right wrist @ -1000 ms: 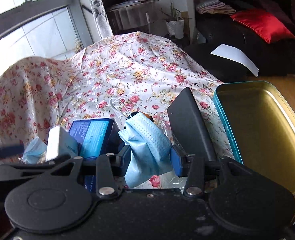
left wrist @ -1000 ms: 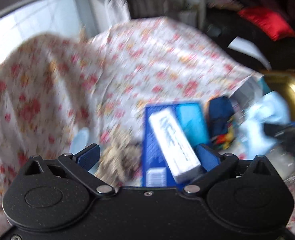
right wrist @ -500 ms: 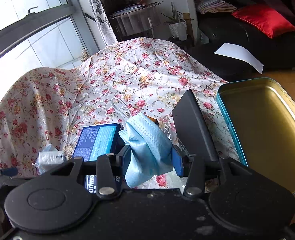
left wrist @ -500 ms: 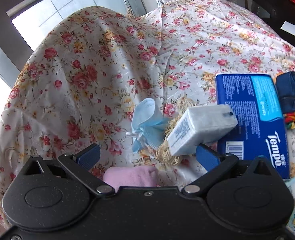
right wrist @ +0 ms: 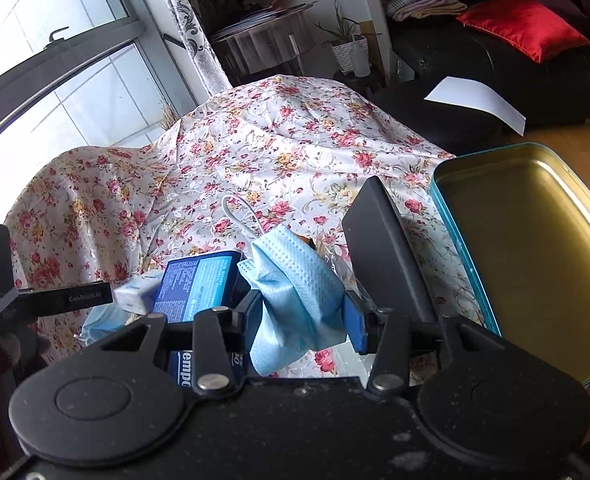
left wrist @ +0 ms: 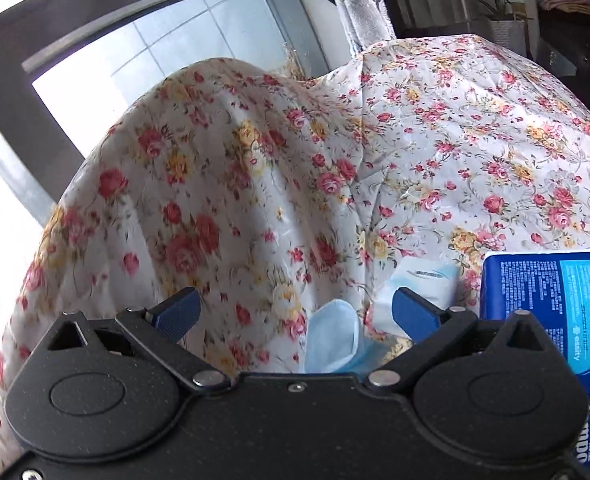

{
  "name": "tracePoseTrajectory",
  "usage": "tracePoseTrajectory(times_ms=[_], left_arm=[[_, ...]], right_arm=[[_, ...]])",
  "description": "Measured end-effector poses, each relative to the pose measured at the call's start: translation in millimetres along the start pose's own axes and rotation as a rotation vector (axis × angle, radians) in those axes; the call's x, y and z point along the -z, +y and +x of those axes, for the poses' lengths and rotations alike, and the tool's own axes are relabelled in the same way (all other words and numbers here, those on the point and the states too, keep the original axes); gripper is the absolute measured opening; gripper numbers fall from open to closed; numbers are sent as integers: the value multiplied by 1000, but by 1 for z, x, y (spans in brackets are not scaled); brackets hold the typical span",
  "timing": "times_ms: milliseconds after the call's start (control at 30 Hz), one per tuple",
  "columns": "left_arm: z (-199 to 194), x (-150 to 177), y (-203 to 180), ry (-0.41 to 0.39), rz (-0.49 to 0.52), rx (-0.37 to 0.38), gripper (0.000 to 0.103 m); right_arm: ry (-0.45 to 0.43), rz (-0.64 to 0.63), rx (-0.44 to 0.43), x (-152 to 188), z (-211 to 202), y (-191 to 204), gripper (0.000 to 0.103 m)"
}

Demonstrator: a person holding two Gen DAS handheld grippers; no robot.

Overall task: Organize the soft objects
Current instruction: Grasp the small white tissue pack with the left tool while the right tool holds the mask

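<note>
My right gripper [right wrist: 303, 316] is shut on a crumpled light-blue face mask [right wrist: 295, 288], whose ear loop sticks up behind it. My left gripper [left wrist: 295, 312] stands wide open over the floral cloth [left wrist: 255, 184]. A second blue mask [left wrist: 331, 344] lies low between its fingers, touching neither. A small white tissue pack [left wrist: 419, 280] rests on the cloth just behind the left gripper's right finger [left wrist: 415, 314]. The big blue Tempo tissue pack [left wrist: 547, 300] lies to the right. The tissue pack [right wrist: 135, 294] and the Tempo pack [right wrist: 199, 280] also show in the right wrist view.
An open tin [right wrist: 527, 248], gold inside with a teal rim, sits at the right edge of the cloth. A flat black lid-like piece [right wrist: 387, 248] leans between the tin and the held mask. Windows rise behind; a dark sofa with a red cushion [right wrist: 523, 24] is far right.
The white tissue pack, earlier between the left fingers, now lies on the cloth beside the Tempo pack. The left view has swung left. The right gripper keeps the mask, almost still.
</note>
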State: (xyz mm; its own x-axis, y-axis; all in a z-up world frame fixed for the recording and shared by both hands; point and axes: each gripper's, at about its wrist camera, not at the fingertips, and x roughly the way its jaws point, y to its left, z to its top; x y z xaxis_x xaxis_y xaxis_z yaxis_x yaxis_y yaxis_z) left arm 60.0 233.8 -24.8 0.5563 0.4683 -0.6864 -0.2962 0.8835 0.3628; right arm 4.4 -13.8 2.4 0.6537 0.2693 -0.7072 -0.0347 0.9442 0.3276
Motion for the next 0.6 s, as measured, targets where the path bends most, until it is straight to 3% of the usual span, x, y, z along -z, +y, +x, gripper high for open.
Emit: tracePoseTrajectory(times_ms=[167, 267, 467, 600], left_arm=[[24, -2, -2, 145, -36, 103, 99], [41, -6, -5, 214, -59, 127, 99], [57, -14, -16, 210, 49, 110, 99], [52, -20, -12, 156, 59, 123, 99]], right_arm=[[14, -5, -6, 1, 4, 3, 44], [18, -15, 1, 2, 5, 4, 44], [23, 3, 24, 1, 9, 0, 44], [34, 6, 29, 1, 13, 1, 44]])
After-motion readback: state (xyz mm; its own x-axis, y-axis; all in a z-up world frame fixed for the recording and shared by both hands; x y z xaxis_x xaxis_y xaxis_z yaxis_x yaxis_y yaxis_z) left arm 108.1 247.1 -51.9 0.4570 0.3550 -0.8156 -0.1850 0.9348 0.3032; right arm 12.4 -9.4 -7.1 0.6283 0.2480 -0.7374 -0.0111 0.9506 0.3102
